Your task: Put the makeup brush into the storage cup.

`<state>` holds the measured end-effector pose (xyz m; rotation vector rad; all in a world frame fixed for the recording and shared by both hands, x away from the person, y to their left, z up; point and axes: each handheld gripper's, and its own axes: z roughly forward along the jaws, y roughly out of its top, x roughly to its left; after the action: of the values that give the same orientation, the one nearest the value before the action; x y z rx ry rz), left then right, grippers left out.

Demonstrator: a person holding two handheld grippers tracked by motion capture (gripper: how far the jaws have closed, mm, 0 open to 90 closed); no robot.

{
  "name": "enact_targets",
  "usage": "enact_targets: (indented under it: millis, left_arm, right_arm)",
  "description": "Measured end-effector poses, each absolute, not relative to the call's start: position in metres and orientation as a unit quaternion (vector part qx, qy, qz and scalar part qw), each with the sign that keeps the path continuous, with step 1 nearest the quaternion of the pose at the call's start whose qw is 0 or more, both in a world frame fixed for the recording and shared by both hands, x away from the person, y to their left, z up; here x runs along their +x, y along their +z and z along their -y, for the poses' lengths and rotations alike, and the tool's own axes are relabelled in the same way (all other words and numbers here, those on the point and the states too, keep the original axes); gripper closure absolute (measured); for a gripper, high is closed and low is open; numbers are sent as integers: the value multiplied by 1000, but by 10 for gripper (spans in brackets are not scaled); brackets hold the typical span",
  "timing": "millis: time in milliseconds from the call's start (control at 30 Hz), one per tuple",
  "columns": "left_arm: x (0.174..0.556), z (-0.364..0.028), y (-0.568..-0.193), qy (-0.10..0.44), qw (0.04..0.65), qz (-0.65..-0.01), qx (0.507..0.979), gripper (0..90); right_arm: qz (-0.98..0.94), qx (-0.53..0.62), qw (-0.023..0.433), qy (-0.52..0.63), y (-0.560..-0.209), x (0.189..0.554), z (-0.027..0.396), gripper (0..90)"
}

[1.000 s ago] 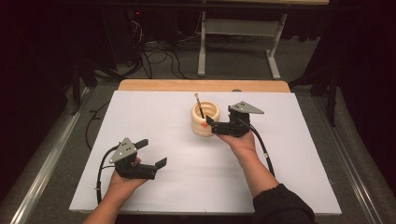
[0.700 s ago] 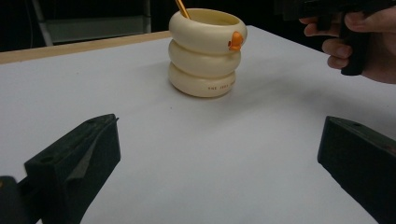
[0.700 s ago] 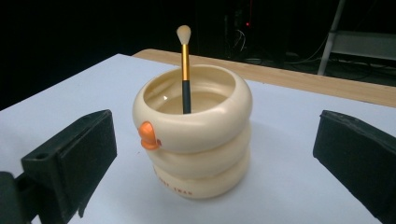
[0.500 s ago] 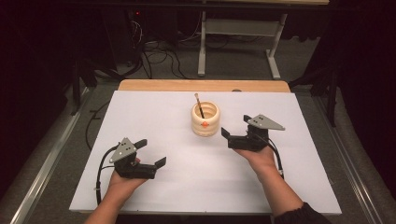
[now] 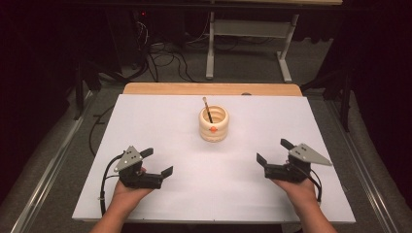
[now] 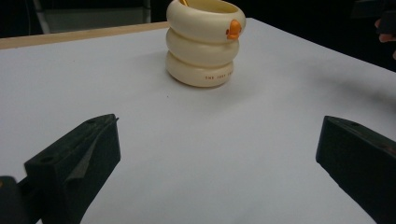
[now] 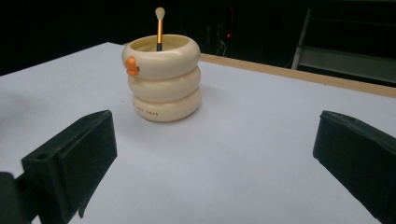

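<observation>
A cream ribbed cup (image 5: pixel 213 123) with a small orange mark stands upright at the middle of the white table (image 5: pixel 160 121). A thin brush (image 5: pixel 207 108) leans inside it, its pale tip up. My left gripper (image 5: pixel 157 162) rests open near the front left, nothing between its jaws. My right gripper (image 5: pixel 273 152) rests open at the front right, well apart from the cup. The left gripper view has the cup (image 6: pixel 202 43) ahead beyond my open left gripper (image 6: pixel 219 158). In the right gripper view the cup (image 7: pixel 162 77) and brush (image 7: pixel 159 28) stand ahead of my open right gripper (image 7: pixel 215 154).
A wooden strip (image 5: pixel 212 89) runs along the table's far edge. Behind it are a grey metal stand (image 5: pixel 248 46) and loose cables (image 5: pixel 160 53) on the floor. Metal rails (image 5: pixel 46 170) flank the table.
My right gripper has drawn back from the cup toward the front right and stands open away from it. The left gripper has stayed put.
</observation>
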<state>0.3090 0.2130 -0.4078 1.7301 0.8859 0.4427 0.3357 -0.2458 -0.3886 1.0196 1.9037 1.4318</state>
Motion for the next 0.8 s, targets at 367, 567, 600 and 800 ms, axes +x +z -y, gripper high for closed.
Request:
enact_targets:
  millis: [367,567,600,800]
  left_arm:
    - [304,-207,-410,188,538,-371,734,5]
    - [306,-210,-411,188,540,-372,731,5]
    - [306,-210,-411,187,540,-371,732,5]
    - [305,-208,-409,191,540,-365,734,5]
  right_arm:
    - [-695,391,274,537,-393,323,265,10]
    - [-695,395,277,533,-396,326,264,10]
    - [-696,394,278,532,-397,327,264,10]
    - [-696,394,280,530,-398,327,264,10]
